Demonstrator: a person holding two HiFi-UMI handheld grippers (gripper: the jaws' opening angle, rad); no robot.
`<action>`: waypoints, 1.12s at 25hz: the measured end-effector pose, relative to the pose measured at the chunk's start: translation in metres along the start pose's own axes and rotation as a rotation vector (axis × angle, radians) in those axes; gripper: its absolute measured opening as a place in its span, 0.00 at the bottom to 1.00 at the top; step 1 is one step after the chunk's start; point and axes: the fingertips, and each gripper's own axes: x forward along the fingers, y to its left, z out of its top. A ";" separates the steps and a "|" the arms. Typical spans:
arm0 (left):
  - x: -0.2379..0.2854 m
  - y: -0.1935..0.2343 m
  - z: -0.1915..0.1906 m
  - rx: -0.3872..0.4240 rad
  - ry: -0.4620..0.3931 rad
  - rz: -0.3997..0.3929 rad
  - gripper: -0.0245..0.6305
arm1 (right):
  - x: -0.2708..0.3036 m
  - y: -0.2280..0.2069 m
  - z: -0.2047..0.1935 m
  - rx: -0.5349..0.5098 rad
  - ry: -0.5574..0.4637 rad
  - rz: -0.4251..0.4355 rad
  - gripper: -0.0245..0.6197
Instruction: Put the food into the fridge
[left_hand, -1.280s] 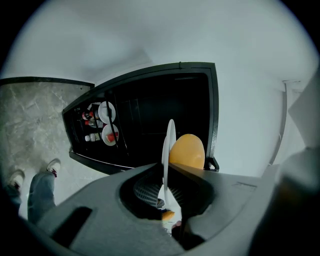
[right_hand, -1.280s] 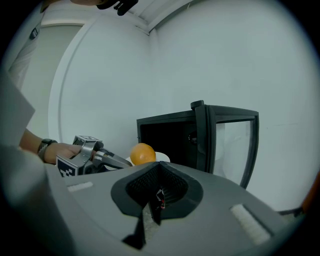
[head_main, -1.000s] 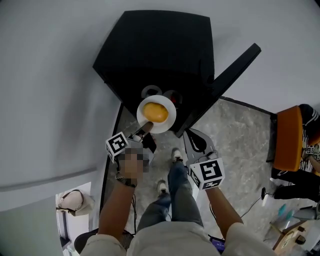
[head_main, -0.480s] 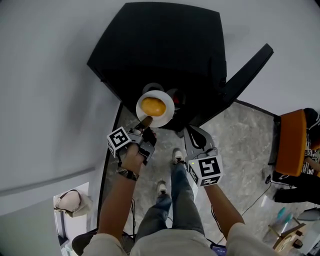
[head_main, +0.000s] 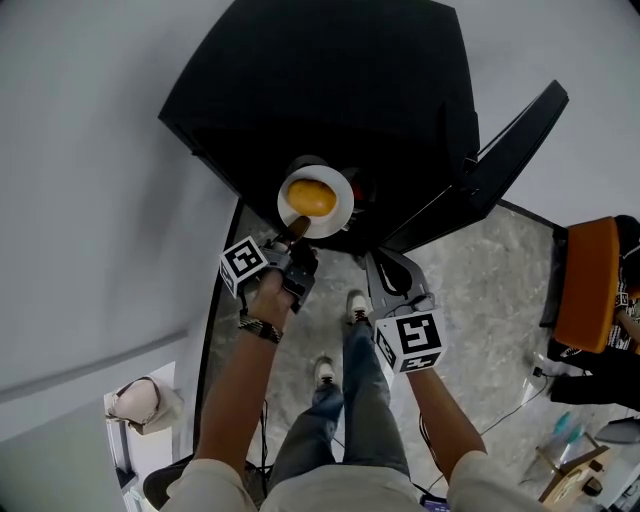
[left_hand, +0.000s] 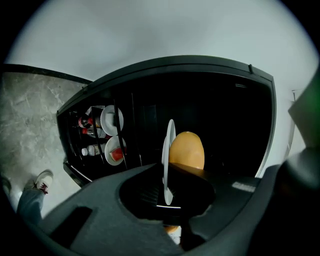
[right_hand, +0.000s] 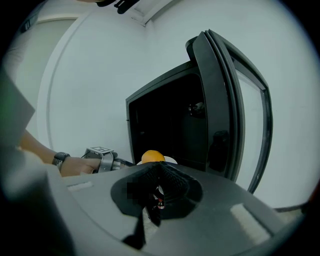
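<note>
White round plate (head_main: 344, 203), smooth orange food (head_main: 312, 197)

A glossy black fridge (head_main: 330, 90) stood against a pale grey wall (head_main: 80, 200). The round white plate (head_main: 344, 200) bore an orange-yellow rounded food (head_main: 311, 197). The stone floor (head_main: 480, 290) was grey with pale marbled veins.

Food (head_main: 312, 198) on plate (head_main: 344, 204), before fridge (head_main: 330, 90).
</note>
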 end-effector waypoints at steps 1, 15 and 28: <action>0.003 0.002 0.002 0.000 0.001 -0.008 0.07 | 0.002 0.002 -0.001 -0.002 0.000 0.003 0.05; 0.038 0.041 0.015 -0.026 -0.007 -0.028 0.07 | 0.027 0.018 -0.013 -0.006 -0.006 0.043 0.05; 0.052 0.057 0.025 -0.028 -0.030 -0.001 0.07 | 0.036 0.010 -0.026 0.010 -0.004 0.032 0.05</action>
